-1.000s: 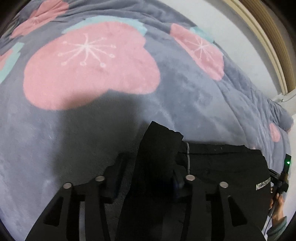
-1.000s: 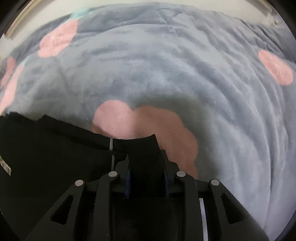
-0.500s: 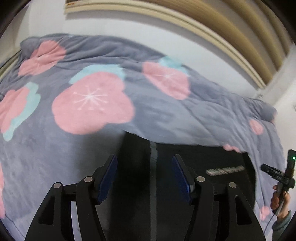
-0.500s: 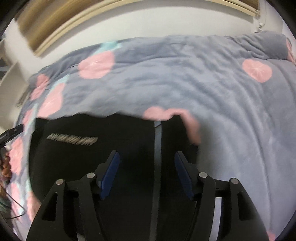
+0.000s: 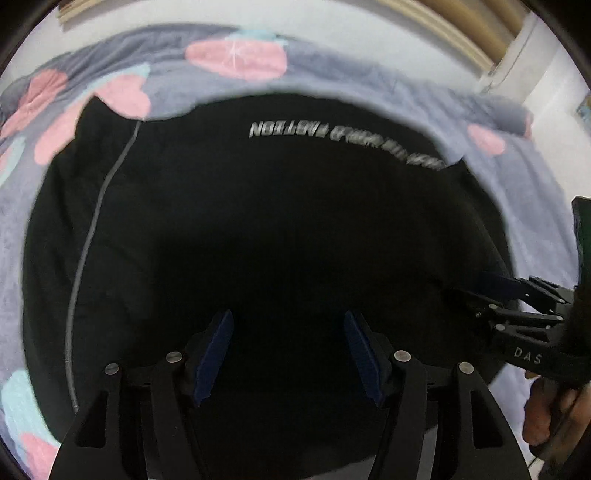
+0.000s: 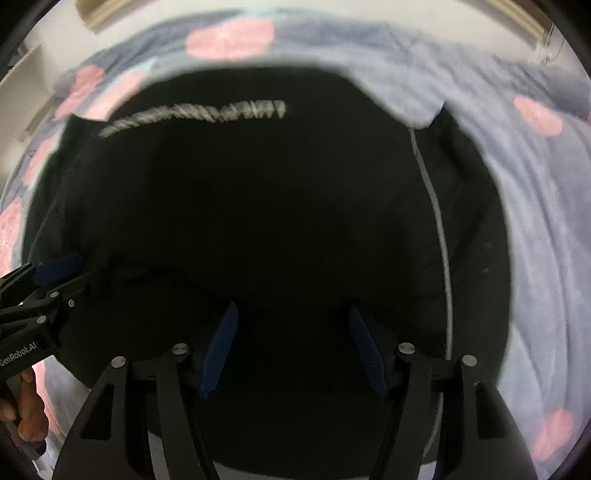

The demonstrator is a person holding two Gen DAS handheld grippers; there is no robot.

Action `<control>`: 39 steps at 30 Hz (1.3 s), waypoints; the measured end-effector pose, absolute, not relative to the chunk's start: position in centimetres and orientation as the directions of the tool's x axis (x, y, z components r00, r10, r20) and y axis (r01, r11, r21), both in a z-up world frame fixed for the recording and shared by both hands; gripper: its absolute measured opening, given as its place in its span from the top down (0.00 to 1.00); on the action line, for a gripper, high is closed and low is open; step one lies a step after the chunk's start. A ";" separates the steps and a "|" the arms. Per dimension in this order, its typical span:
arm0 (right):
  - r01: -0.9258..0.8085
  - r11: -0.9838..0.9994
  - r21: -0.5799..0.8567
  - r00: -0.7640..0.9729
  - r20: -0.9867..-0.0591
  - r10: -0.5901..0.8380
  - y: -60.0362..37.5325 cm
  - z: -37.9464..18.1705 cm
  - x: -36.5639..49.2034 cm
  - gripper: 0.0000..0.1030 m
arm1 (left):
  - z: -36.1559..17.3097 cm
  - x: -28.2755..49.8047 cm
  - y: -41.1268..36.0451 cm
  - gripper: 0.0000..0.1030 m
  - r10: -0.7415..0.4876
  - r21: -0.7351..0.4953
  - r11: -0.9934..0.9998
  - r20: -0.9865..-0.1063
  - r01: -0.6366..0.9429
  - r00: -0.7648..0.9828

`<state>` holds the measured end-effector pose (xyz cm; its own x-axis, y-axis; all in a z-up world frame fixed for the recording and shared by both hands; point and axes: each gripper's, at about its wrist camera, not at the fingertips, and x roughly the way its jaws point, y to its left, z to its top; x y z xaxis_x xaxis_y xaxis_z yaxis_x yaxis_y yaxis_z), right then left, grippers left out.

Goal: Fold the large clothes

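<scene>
A black garment (image 5: pixel 280 229) with white lettering (image 5: pixel 332 136) and a thin grey stripe (image 5: pixel 92 229) lies flat on a grey blanket (image 5: pixel 524 173) with pink flowers. My left gripper (image 5: pixel 288 350) hangs above its near part, open, with nothing between the blue pads (image 5: pixel 218 354). The right gripper (image 5: pixel 469 288) reaches in from the right edge. In the right wrist view the same garment (image 6: pixel 280 221) fills the middle, its lettering (image 6: pixel 192 114) blurred and its stripe (image 6: pixel 439 240) on the right. My right gripper (image 6: pixel 293 347) is open and empty above it. The left gripper (image 6: pixel 74 273) shows at the left edge.
The blanket (image 6: pixel 546 206) spreads around the garment on all sides. A white wall (image 5: pixel 332 26) and a wooden trim (image 5: pixel 461 26) lie beyond it. A person's hand (image 5: pixel 546 417) holds the right gripper's handle; another hand (image 6: pixel 26 406) holds the left one.
Both grippers were shut on black cloth edges a second ago. They have let go, opened and drawn back, so the whole garment now lies in view.
</scene>
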<state>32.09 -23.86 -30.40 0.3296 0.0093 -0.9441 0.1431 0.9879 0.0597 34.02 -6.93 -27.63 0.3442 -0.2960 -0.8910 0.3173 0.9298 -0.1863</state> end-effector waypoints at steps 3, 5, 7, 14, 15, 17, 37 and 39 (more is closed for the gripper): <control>0.161 0.985 0.066 0.324 -0.946 0.010 -24.0 -31.7 32.3 0.34 | -28.9 35.1 -6.6 0.37 -0.302 -0.215 0.935 -0.900 0.282 0.314; 0.152 0.987 0.044 0.315 -0.949 -0.006 -23.7 -31.5 32.3 0.34 | -28.9 35.1 -6.9 0.37 -0.285 -0.192 0.937 -0.904 0.291 0.320; 0.155 0.986 0.067 0.309 -0.951 0.016 -24.0 -30.6 32.3 0.35 | -28.3 35.0 -6.8 0.37 -0.291 -0.200 0.937 -0.901 0.288 0.321; 0.186 0.973 0.132 0.457 -0.889 0.033 -26.3 -24.9 35.3 0.35 | -22.3 36.8 -6.4 0.37 -0.367 -0.252 0.918 -0.832 0.306 0.416; 0.196 0.971 0.135 0.459 -0.888 0.031 -26.5 -24.9 36.1 0.35 | -22.0 37.4 -6.7 0.37 -0.372 -0.254 0.916 -0.827 0.309 0.422; 0.221 0.964 0.148 0.458 -0.888 0.031 -27.1 -25.6 38.3 0.35 | -22.4 39.0 -7.4 0.37 -0.346 -0.233 0.926 -0.835 0.296 0.427; 0.268 0.919 0.288 0.448 -0.882 0.146 -31.9 -27.6 36.3 0.33 | -23.8 41.2 -4.5 0.36 -0.388 -0.303 0.916 -0.835 0.262 0.391; 0.288 0.917 0.275 0.461 -0.879 0.119 -33.1 -26.8 34.3 0.33 | -22.6 40.5 -2.3 0.36 -0.381 -0.302 0.922 -0.823 0.243 0.422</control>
<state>34.33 -33.10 -26.76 0.4614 0.1190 -0.8792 0.2879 0.9173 0.2752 40.50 -2.30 -22.60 0.4222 -0.3808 -0.8226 0.2431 0.9218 -0.3019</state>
